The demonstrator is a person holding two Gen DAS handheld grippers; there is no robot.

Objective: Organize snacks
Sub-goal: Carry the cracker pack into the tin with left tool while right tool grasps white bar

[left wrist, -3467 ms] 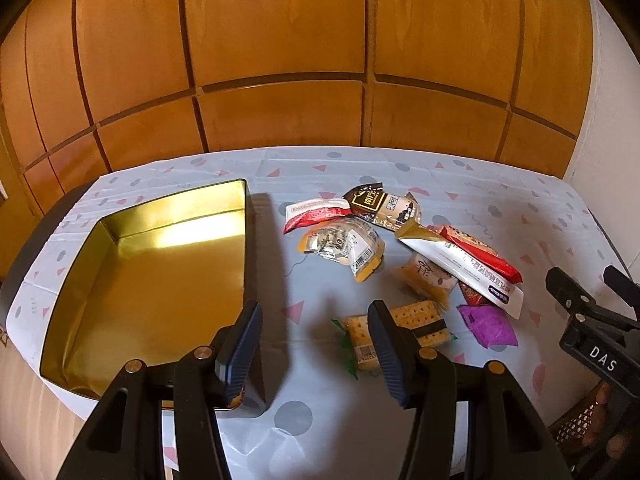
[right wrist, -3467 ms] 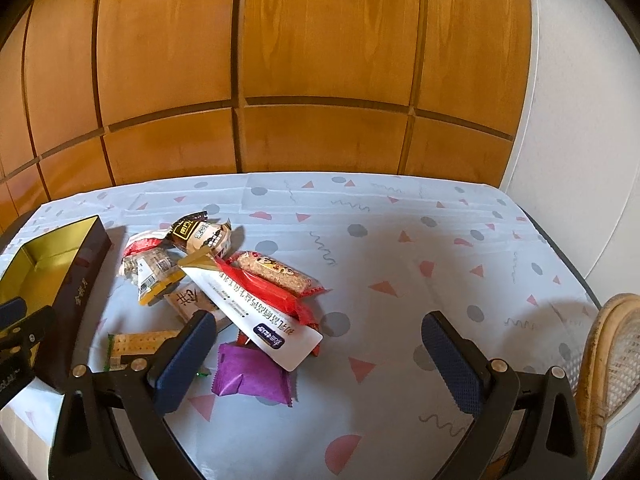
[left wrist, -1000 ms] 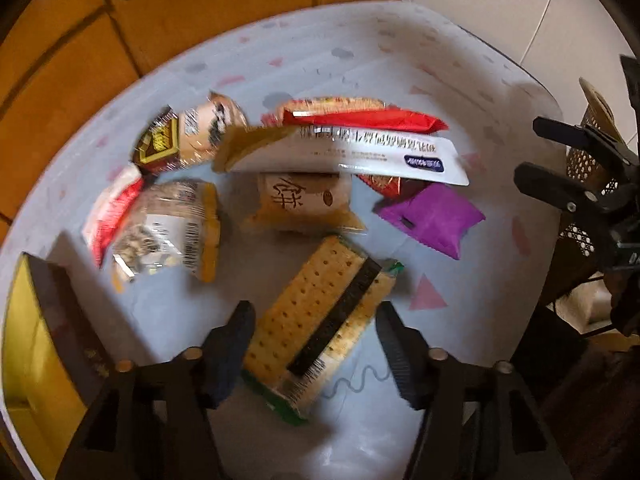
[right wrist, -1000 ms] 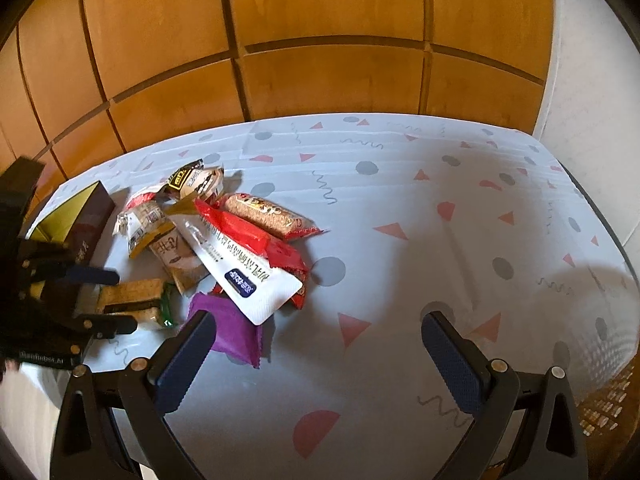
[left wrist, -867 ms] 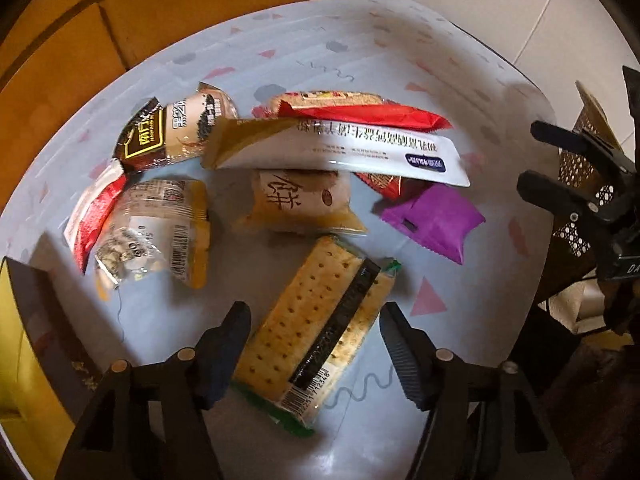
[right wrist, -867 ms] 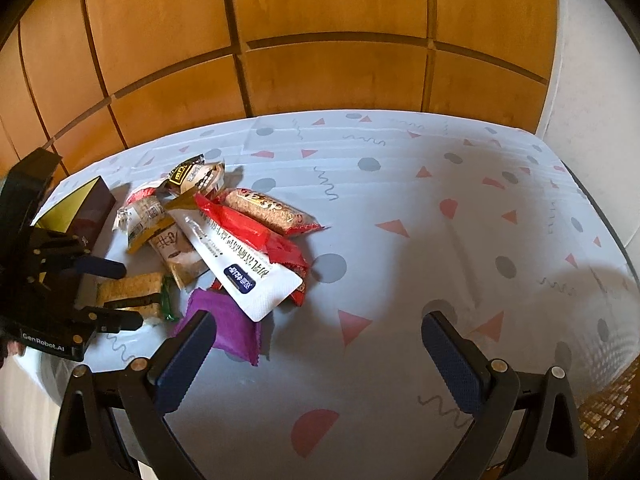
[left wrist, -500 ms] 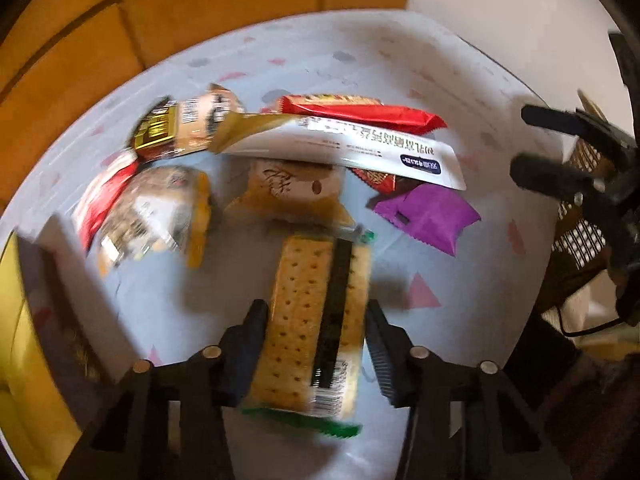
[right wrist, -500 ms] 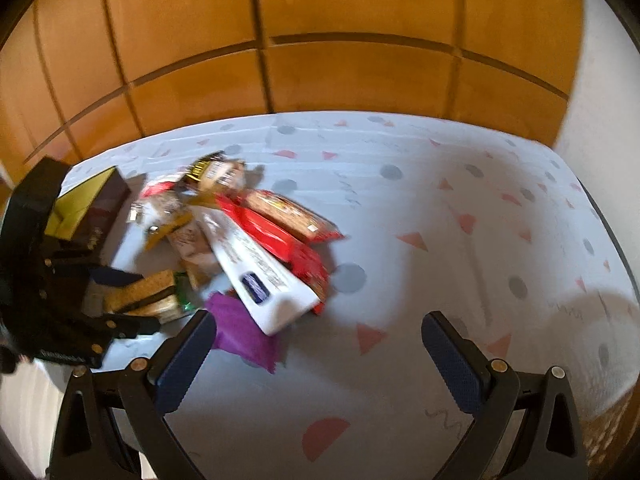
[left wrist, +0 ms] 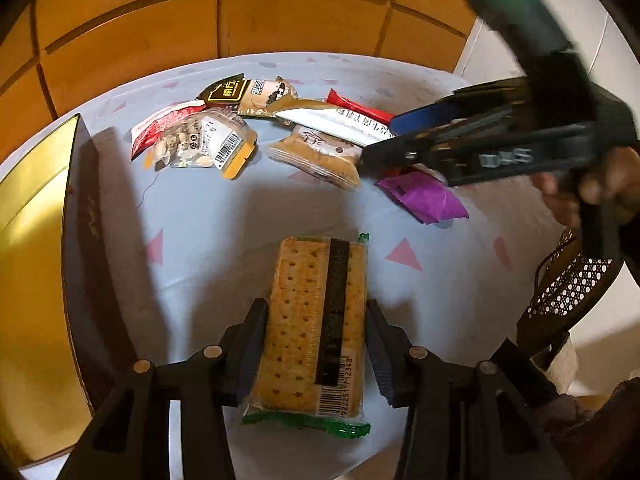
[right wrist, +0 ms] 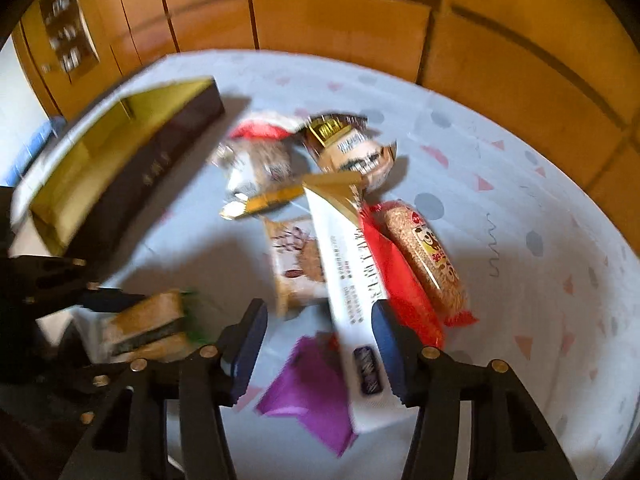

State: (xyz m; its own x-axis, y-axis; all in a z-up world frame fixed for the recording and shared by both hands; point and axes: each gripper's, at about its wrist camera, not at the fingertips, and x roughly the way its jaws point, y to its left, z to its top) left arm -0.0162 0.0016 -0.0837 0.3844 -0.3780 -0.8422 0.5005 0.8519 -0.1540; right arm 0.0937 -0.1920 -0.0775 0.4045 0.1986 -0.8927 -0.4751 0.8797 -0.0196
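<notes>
My left gripper (left wrist: pixel 316 344) is shut on a cracker pack (left wrist: pixel 316 328) with a black stripe and green ends, held just above the tablecloth; it also shows in the right wrist view (right wrist: pixel 148 332). The gold-lined dark box (left wrist: pixel 36 264) stands to its left, also visible in the right wrist view (right wrist: pixel 120 168). My right gripper (right wrist: pixel 318 348) is half closed, its jaws on either side of a long white snack pack (right wrist: pixel 352 280) without clearly pinching it. A purple packet (right wrist: pixel 308 396) lies below it. The right gripper also shows in the left wrist view (left wrist: pixel 452 140) over the snack pile.
Loose snacks lie on the patterned tablecloth (left wrist: pixel 224 216): a nut bag (left wrist: pixel 200 144), a brown cake pack (left wrist: pixel 320 152), a red bar (right wrist: pixel 424 252), a dark-gold pack (right wrist: pixel 348 148). A wicker chair (left wrist: pixel 568 284) stands at the table's right edge. Wooden wall behind.
My left gripper closed on the cracker pack and lifted it slightly. My right gripper swung left and down over the snack pile, narrowing around the long white pack.
</notes>
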